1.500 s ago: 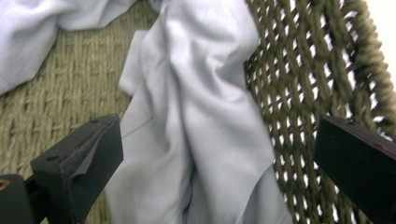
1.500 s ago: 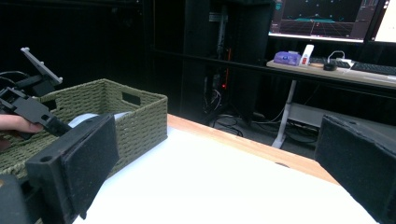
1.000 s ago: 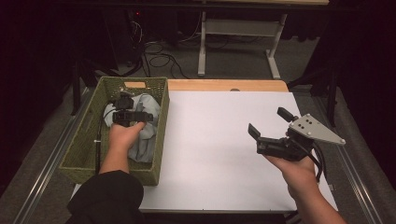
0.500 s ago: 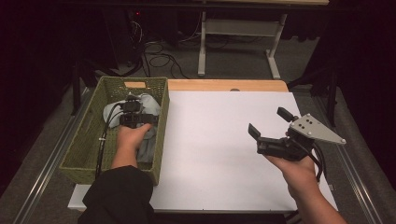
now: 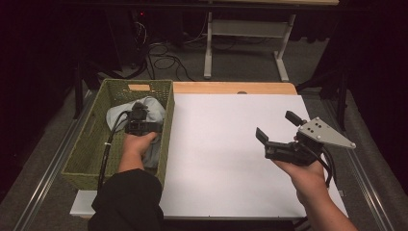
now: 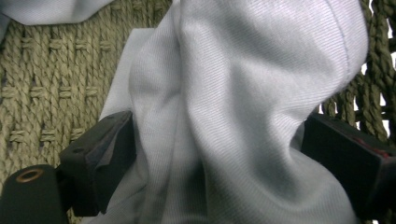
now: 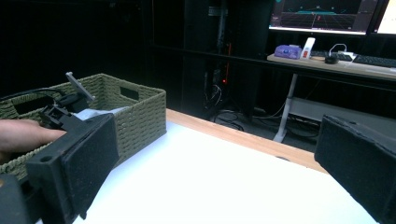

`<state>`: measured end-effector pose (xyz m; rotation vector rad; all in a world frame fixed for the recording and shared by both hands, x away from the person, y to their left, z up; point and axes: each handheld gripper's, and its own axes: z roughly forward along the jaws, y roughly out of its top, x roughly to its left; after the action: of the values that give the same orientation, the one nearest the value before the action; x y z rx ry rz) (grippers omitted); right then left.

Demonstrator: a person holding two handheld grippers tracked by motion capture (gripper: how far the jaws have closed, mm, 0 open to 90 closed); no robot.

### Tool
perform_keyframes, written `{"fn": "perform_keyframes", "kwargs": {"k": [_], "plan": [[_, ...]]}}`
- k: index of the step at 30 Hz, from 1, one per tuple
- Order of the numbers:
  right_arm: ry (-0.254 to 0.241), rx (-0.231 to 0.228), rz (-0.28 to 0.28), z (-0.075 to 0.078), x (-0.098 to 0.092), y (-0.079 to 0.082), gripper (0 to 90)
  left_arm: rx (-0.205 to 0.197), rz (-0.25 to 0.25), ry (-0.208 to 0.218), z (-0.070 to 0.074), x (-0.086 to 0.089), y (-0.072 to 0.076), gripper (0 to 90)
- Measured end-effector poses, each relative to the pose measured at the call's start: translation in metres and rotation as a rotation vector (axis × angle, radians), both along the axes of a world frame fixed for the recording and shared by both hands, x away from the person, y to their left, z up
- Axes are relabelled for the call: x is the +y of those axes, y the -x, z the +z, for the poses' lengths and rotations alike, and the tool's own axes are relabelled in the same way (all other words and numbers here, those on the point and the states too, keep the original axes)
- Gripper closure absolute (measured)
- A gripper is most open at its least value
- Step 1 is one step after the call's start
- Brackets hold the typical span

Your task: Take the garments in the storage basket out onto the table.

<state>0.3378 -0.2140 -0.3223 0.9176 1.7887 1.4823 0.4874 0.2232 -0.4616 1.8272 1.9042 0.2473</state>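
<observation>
Left gripper [image 5: 140, 115] down in the basket [image 5: 91, 144], jaws spread around a cloth [image 6: 243, 116] fold, looks set to pinch and lift; right gripper [image 5: 281, 134] wide open, idle above the table [image 5: 216, 144].

surface: white table top [image 5: 226, 159] with wood strip [image 5: 231, 88] along far edge | on it: green woven basket [image 5: 89, 144] at left edge, running near to far | basket holds pale blue cloth [image 5: 151, 108] | rest of top bare | under table: grey floor [image 5: 250, 67]
</observation>
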Motion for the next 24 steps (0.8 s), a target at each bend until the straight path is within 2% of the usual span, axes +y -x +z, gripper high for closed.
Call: {"fn": "perform_keyframes", "kwargs": {"k": [3,7,12,14,18,22,23,24], "plan": [[0.002,-0.003,0.003,0.0000,0.0002,0.0002,0.5,0.007,0.004,-0.001,-0.0003,0.0005,-0.0003,14.8],[-0.002,-0.002,0.004,0.0003,0.0003,0.0009,0.5,0.017,0.013,0.028,-0.0005,0.0016,-0.0018,19.8],[-0.002,0.005,0.005,-0.0011,0.0007,0.0004,0.5,0.029,0.023,-0.013,-0.0010,0.0013,-0.0019,26.5],[-0.003,0.003,0.006,-0.0011,0.0010,-0.0001,0.5,0.027,0.011,-0.058,-0.0009,-0.0004,-0.0010,34.1],[-0.003,0.005,0.009,-0.0011,0.0012,-0.0001,0.5,0.029,-0.001,-0.088,0.0001,-0.0020,0.0001,43.6],[-0.005,0.007,0.007,-0.0011,0.0008,0.0000,0.5,0.028,-0.018,-0.078,0.0009,-0.0031,0.0011,56.5],[-0.005,0.008,0.008,-0.0011,0.0007,0.0001,0.5,0.023,-0.026,-0.074,0.0009,-0.0039,0.0015,56.5],[-0.006,0.007,0.008,-0.0011,0.0009,0.0000,0.5,0.024,-0.031,-0.058,0.0007,-0.0040,0.0016,63.8]]}}
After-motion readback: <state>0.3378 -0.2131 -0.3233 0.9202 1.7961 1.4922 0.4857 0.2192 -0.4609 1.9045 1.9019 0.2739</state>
